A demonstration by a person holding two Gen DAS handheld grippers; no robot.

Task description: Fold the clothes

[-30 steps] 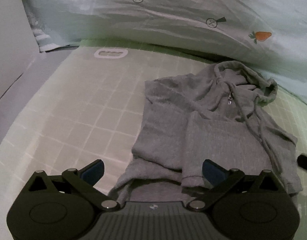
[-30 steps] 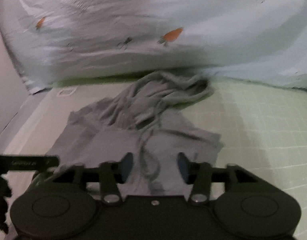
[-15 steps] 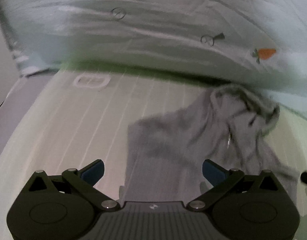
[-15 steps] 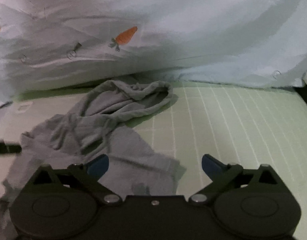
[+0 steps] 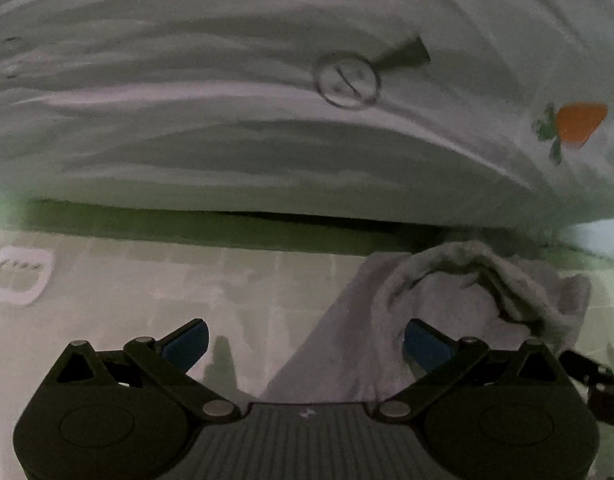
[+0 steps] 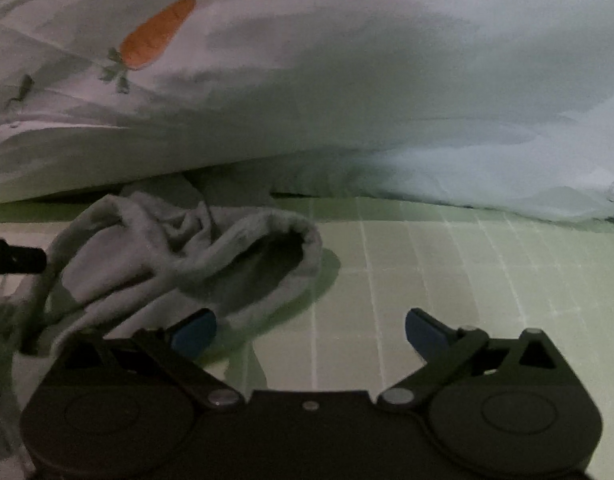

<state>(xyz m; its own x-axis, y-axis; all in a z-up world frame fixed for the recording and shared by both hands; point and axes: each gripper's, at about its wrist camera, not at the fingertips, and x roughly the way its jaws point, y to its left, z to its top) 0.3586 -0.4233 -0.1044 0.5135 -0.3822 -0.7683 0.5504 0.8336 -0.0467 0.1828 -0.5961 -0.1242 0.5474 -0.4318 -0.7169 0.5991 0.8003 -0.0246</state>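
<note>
**Both grippers spread wide at the hood end, holding nothing**

Your right gripper [image 6: 311, 330] has just opened fully, nothing between its jaws; left gripper [image 5: 307, 342] is equally wide and empty. The grey hoodie [image 6: 195, 256] lies on the green checked mat [image 6: 447, 280], hood bunched against the quilt [image 6: 347, 100]. Pinch each hood side, pull flat. Quilt blocks the far edge; open mat on the right.
</note>
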